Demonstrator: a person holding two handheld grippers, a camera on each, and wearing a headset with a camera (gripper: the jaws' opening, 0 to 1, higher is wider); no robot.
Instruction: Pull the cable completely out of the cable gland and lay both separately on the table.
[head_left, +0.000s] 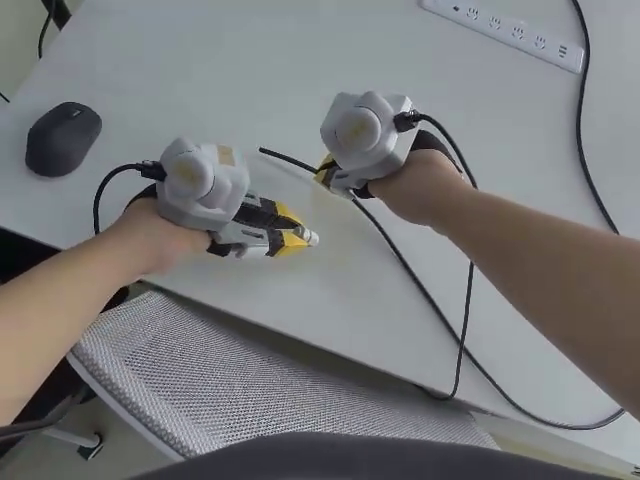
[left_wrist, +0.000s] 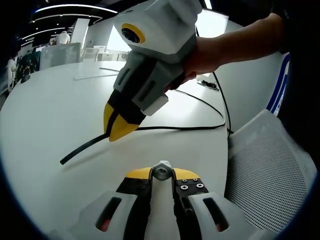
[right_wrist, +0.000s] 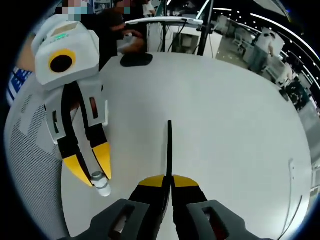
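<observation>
White table (head_left: 250, 60) is spreading under both hands. Right gripper (right_wrist: 169, 181) is clamping tight on the black cable (right_wrist: 169, 145), and its own view is showing the free end poking straight ahead. Left gripper (left_wrist: 161, 175) is pinching the small cable gland (left_wrist: 161, 170), apart from the cable. The left gripper view is catching the cable running toward the table edge.

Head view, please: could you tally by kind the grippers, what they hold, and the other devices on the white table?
White-and-yellow two-jaw grippers: 2, left gripper and right gripper
Small pale grey cable gland: 1
Thin black cable: 1
Dark grey computer mouse: 1
White power strip: 1
Total: 6
</observation>
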